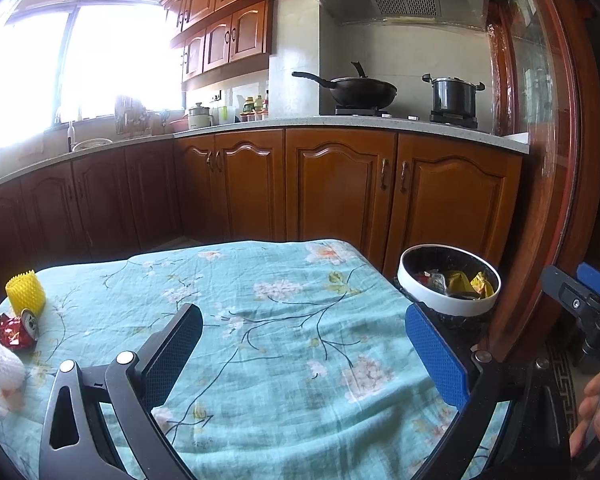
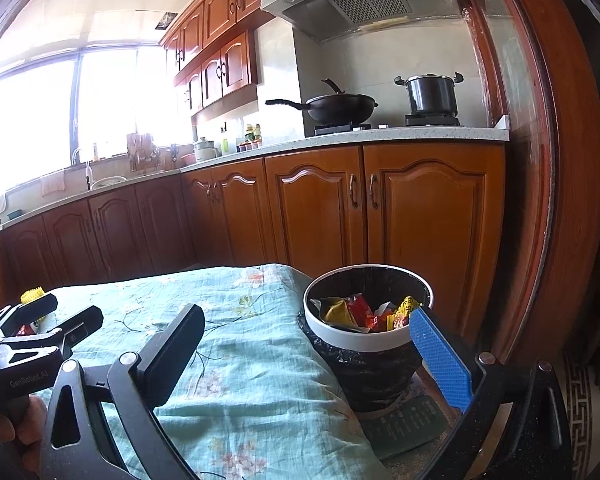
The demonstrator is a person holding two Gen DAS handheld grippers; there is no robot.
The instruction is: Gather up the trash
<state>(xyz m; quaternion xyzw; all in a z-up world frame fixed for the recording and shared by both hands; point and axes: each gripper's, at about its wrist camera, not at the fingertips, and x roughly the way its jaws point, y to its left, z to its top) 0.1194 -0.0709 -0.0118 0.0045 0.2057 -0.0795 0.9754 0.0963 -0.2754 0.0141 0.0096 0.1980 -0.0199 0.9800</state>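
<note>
Floral turquoise cloth covers the desk (image 1: 284,320), which carries all remaining trash at its far left edge, well apart from the bin.

1. Trash bin (image 2: 366,338): white-rimmed, black-lined, standing at the right end of the desk and already holding wrappers. It is the drop target, not a thing to lift.
2. Yellow foam net sleeve (image 1: 25,293): upright, probably very light and springy. Pinch across its wall; it should compress without harm.
3. Crushed red can (image 1: 17,330): lying just in front of the sleeve. Likely light, stiff and slick, with sharp creases. Grip across the flattened body, not the rim.
4. White foam net (image 1: 3,368): nearest piece, soft and light; any pinch should hold.

Left claw (image 1: 304,354): jaws spread wide, holding nothing. Right claw (image 2: 306,354): likewise wide apart and unloaded, beside the bin.
</note>
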